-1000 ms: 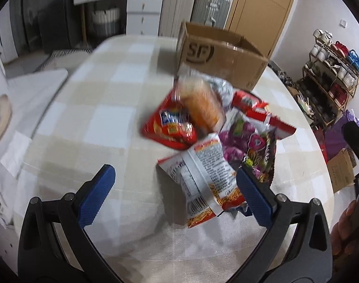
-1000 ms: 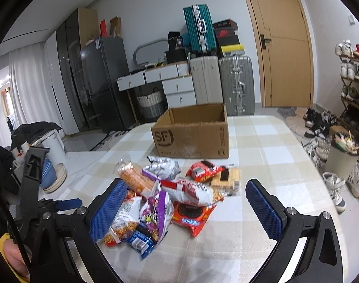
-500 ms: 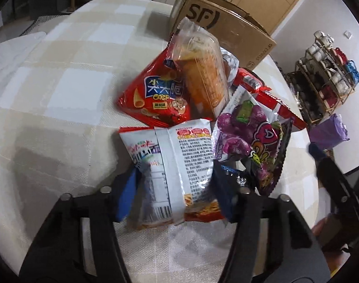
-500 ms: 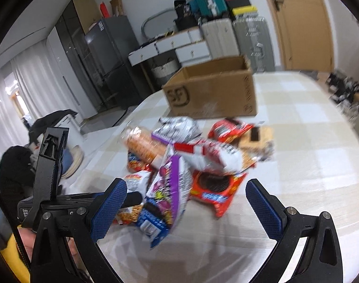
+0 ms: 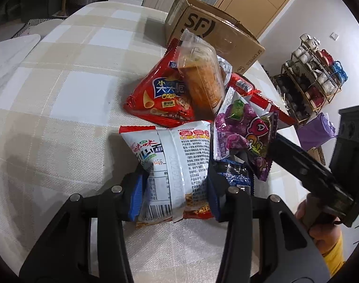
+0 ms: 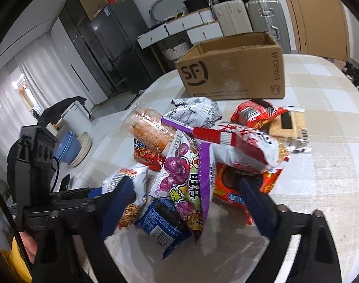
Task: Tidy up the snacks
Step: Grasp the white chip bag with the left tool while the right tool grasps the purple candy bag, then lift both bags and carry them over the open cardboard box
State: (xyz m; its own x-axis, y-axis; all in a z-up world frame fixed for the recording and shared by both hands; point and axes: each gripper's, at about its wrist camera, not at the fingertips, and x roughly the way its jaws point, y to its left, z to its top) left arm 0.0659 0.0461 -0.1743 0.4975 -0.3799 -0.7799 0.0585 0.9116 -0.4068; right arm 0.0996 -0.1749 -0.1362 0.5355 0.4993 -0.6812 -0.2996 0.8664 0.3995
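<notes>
Both grippers have been closing: left gripper (image 5: 173, 188) pinching the white noodle packet (image 5: 174, 162), right gripper (image 6: 186, 193) wide around the purple packet (image 6: 189, 176).

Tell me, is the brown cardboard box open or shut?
Open. The brown cardboard box has no lid across its top; its inner walls show.

Silver suitcase (image 6: 265, 15) beside wooden door (image 6: 318, 16); dark fridge (image 6: 113, 44); shoe rack (image 5: 314, 75); stacked bowls (image 6: 72, 147).

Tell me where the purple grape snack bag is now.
The purple grape snack bag lies mid-pile in the right wrist view, over the blue packet, in front of the cardboard box.
</notes>
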